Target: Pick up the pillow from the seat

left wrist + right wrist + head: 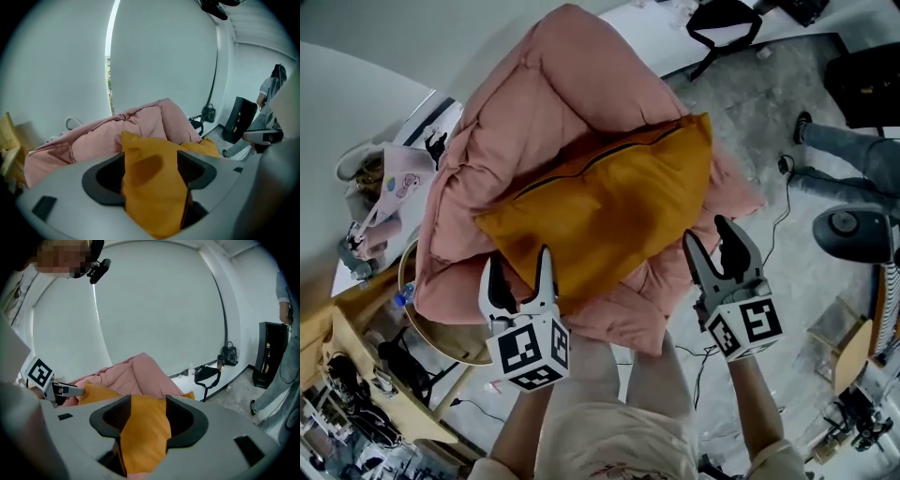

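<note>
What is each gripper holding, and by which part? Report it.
Nothing looks clamped. The left gripper and right gripper stand open, fingers straddling the near corners of the orange pillow on the pink seat.

A pink padded seat [553, 103], apparently on the floor [750, 94], carries the mustard pillow [609, 206].

A black strapped bag [212, 373] lay on the grey floor far ahead of the right gripper [705, 230]. A person's grey-trousered leg [839, 150] and a round black base [853, 232] stood to its right. A pale printed tote [398, 183] sat left of the left gripper [518, 258].
</note>
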